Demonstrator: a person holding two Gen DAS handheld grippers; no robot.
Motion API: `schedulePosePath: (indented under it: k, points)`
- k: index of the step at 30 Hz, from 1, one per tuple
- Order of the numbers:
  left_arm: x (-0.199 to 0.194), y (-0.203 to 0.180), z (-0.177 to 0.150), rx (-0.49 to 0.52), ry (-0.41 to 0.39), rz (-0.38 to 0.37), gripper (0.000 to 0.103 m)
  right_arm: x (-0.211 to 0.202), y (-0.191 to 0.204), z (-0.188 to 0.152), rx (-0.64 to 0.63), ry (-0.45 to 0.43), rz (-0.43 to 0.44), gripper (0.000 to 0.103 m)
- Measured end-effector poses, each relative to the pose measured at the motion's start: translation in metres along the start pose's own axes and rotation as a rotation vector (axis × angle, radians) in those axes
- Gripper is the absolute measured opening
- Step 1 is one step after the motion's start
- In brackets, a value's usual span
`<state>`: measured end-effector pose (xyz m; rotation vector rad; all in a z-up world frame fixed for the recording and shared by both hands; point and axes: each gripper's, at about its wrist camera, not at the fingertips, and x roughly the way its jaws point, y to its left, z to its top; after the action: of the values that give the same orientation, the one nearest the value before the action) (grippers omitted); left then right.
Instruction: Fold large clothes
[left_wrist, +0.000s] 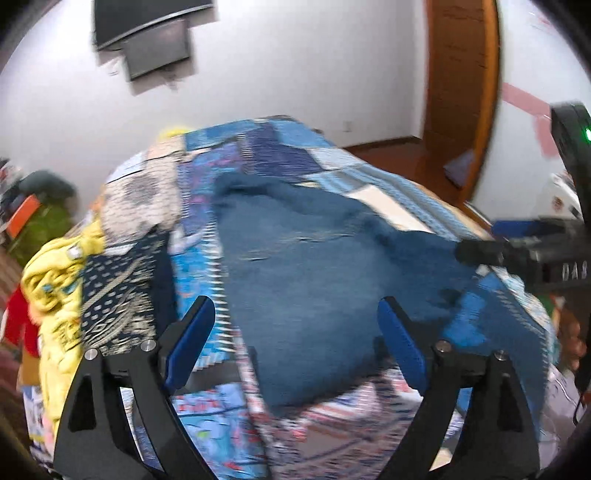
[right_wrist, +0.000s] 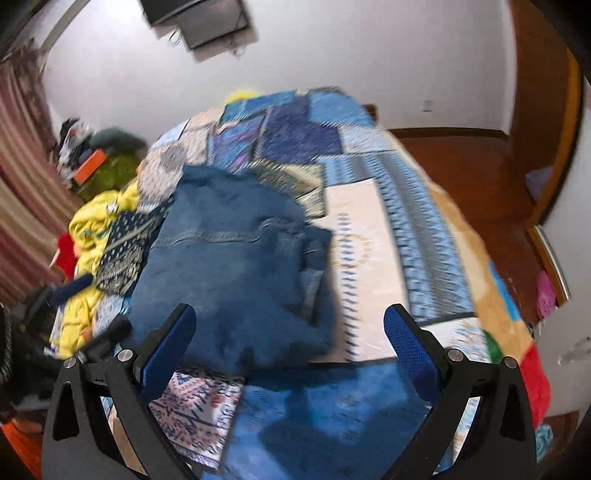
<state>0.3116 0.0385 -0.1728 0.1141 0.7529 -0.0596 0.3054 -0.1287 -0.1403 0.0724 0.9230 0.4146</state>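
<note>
A pair of blue jeans (left_wrist: 314, 266) lies folded on the patchwork bedspread (left_wrist: 258, 155); it also shows in the right wrist view (right_wrist: 236, 266). My left gripper (left_wrist: 297, 317) is open and empty, hovering above the near end of the jeans. My right gripper (right_wrist: 290, 325) is open and empty, above the jeans' near right edge. The right gripper also shows at the right edge of the left wrist view (left_wrist: 465, 251), beside the jeans. The left gripper shows in the right wrist view (right_wrist: 92, 314) at the lower left.
A pile of clothes, yellow (left_wrist: 55, 280) and dark patterned (left_wrist: 118, 295), lies to the left of the jeans, also in the right wrist view (right_wrist: 92, 229). The bedspread (right_wrist: 369, 258) extends to the right. A wooden floor (right_wrist: 461, 166) and wooden door frame (left_wrist: 461, 92) lie beyond.
</note>
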Motion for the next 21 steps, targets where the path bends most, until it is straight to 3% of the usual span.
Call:
schedulePosePath:
  k: [4, 7, 10, 12, 18, 21]
  points:
    - [0.025, 0.030, -0.011, -0.075, 0.079, 0.004, 0.089, 0.034, 0.008, 0.003, -0.046, 0.074, -0.013, 0.101]
    - [0.044, 0.039, -0.025, -0.095, 0.124, 0.008, 0.090, 0.051, 0.001, 0.002, -0.065, 0.124, -0.075, 0.101]
    - [0.048, 0.046, -0.040, -0.125, 0.116, -0.040, 0.091, 0.056, -0.012, -0.002, -0.093, 0.142, -0.132, 0.101]
    - [0.048, 0.049, -0.044, -0.133, 0.114, -0.063, 0.091, 0.052, -0.024, -0.006, -0.085, 0.142, -0.125, 0.101]
    - [0.042, 0.052, -0.044, -0.100, 0.121, -0.061, 0.094, 0.035, -0.041, -0.020, -0.087, 0.138, -0.111, 0.101]
    - [0.039, 0.052, -0.029, -0.035, 0.118, -0.003, 0.094, 0.025, -0.040, -0.014, -0.098, 0.131, -0.126, 0.101]
